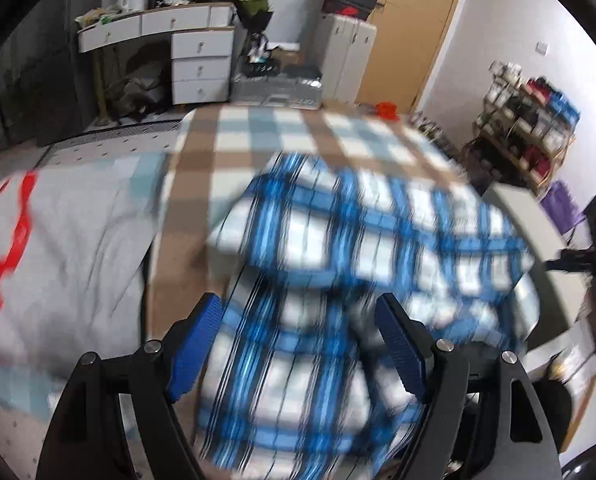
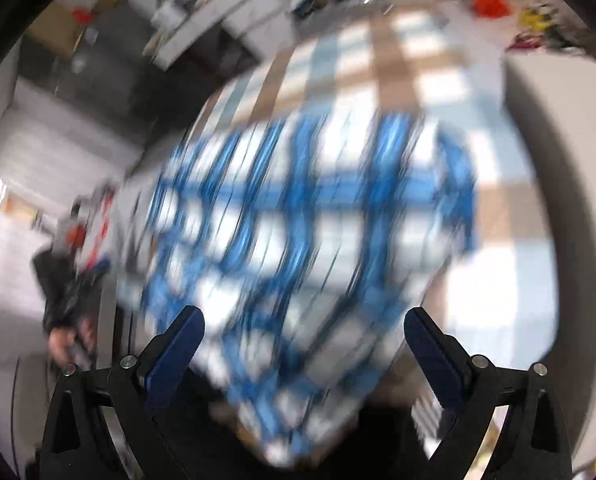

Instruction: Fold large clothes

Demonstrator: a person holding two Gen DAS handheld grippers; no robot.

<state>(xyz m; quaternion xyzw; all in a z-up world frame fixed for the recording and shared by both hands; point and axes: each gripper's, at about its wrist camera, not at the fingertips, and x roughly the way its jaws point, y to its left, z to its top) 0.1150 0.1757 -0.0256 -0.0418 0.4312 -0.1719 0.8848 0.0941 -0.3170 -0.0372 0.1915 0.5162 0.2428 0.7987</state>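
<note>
A blue and white plaid shirt [image 1: 358, 232] lies bunched on the bed's brown and pale blue checked cover [image 1: 202, 152]. My left gripper [image 1: 298, 300] hovers over the near part of the shirt. Its blue pads [image 1: 202, 340] stand well apart, and the cloth passes below them, not pinched. In the right wrist view the picture is heavily blurred. The same shirt [image 2: 298, 216] fills the middle, on the checked cover [image 2: 394, 64]. My right gripper [image 2: 305, 314] is wide open above the shirt's near edge, with nothing between its fingers.
A grey quilt with a red pattern [image 1: 70, 216] covers the bed's left side. Beyond the bed stand a white desk with drawers [image 1: 194, 52], a grey crate [image 1: 278, 88], a pale cabinet [image 1: 350, 60] and a shelf rack [image 1: 526, 128]. A hand in a dark sleeve [image 2: 64, 344] shows at the left.
</note>
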